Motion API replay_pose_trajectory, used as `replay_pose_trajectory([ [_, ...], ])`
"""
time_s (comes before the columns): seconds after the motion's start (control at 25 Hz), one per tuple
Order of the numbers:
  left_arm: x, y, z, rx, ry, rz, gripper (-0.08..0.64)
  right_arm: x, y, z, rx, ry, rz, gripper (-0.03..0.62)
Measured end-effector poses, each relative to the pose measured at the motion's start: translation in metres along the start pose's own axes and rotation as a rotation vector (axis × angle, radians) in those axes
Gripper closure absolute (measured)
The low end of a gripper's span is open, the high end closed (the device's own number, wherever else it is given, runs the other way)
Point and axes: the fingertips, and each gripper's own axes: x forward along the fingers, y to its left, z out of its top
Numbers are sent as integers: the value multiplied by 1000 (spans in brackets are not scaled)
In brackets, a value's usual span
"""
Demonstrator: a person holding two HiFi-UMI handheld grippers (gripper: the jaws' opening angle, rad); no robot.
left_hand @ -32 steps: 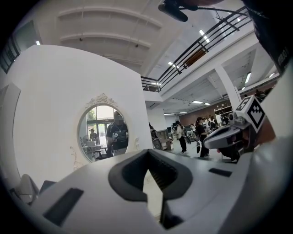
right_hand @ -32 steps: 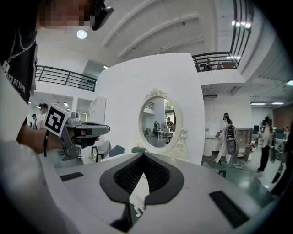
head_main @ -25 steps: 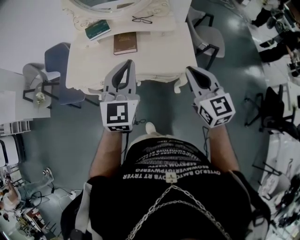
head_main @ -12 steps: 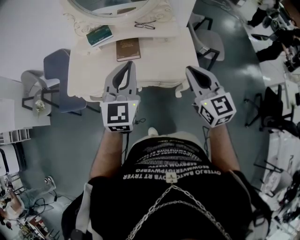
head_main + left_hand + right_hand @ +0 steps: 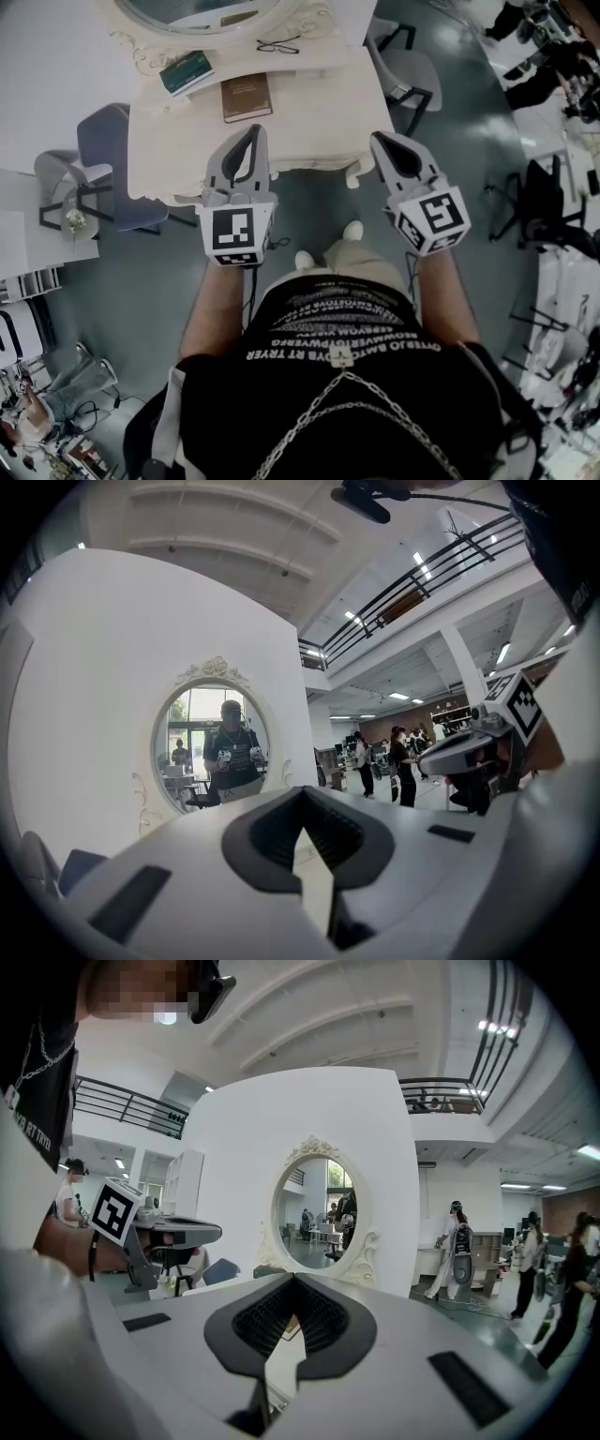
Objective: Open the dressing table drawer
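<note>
Standing before a white dressing table, the person holds both forearms out in front of the body, elbows bent, one pair of tongs in each hand. The left tongs point forward and about level, with the marker cube at the near end facing up. The right tongs run alongside them, well apart, dipped slightly and angled a little inward, their own cube tilted to the side. Both pairs are closed, with nothing between the jaws; each gripper view shows the tips meeting and only pale tabletop through the gap behind them.

From above, the left tips lie over the front part of the tabletop and the right tips at its front right edge. The drawer sits below that front edge and cannot be seen from this angle.

On the tabletop lie a brown book, a green book and a pair of glasses, below the oval mirror. A blue chair stands just beside the table on the left.
</note>
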Motion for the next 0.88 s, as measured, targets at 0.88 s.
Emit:
replay_pose_trajectory([
  [0.88, 104, 19, -14, -6, 73, 58, 557, 93, -80, -15, 46, 27, 104, 591],
])
